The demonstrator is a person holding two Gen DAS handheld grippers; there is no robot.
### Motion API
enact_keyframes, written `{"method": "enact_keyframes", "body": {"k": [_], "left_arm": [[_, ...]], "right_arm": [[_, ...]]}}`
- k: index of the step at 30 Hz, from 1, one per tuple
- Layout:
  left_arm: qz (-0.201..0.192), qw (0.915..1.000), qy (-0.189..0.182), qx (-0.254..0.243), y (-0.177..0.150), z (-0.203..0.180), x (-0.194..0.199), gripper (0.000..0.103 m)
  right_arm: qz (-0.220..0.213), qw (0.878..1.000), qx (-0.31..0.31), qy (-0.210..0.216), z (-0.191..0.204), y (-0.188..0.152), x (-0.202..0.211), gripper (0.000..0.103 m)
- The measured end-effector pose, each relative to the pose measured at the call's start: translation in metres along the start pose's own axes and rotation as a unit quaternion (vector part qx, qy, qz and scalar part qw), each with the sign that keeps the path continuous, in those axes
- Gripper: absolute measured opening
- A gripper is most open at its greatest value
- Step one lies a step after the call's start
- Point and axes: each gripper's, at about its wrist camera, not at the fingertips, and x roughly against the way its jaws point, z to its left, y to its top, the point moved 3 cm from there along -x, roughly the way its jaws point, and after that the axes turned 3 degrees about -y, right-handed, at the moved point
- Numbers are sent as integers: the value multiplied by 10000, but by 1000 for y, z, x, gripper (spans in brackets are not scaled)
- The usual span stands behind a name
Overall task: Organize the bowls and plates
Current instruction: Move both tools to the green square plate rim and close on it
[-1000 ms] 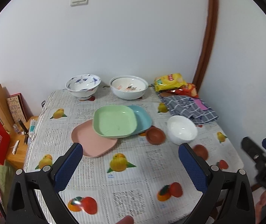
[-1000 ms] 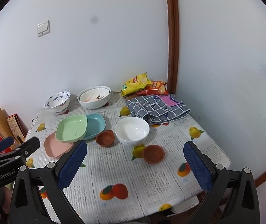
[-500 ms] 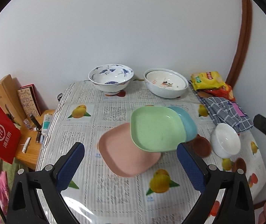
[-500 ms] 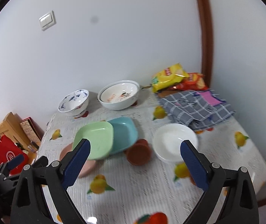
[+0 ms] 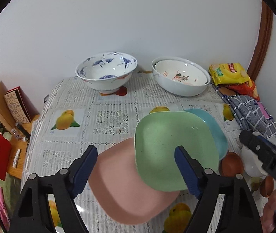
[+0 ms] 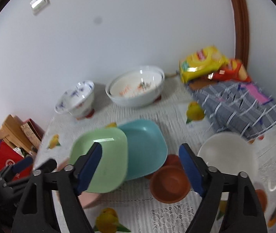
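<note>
Barely started. Square pink plastic plate [image 5: 130,190], green plate [image 5: 169,147] and blue plate [image 6: 143,145] lie overlapping mid-table, untidy. Small brown bowl [image 6: 169,184] and white bowl [image 6: 229,153] sit loose toward the right edge; two big ceramic bowls [image 5: 106,73] at the back edge. Left gripper [image 5: 136,169] and right gripper [image 6: 140,165] hover over the plates, jaws apart, just been closing, gripping nothing.

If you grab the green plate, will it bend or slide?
The green plate looks like stiff, matte plastic, so it probably won't bend and seems light. It rests tilted across the pink plate and blue plate, so a nudge may make it slide or rock. Its raised rim should give a gripper some hold.
</note>
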Motion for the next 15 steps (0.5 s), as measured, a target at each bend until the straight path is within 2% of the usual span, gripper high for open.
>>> {"method": "enact_keyframes", "body": {"k": [4,8,15], "left_arm": [[159,9999,13,12,-2,-2,-25,69],[197,9998,74,-46,-2,-4,-39,67],[208,9998,-20,42,-3,-1,-52,53]], "right_arm": [[227,9995,-137,166,-4,-11,-25,65],[341,9994,59,32,3,-16,-40,64],[523,9980,341,26,13,-26,-56,44]]}}
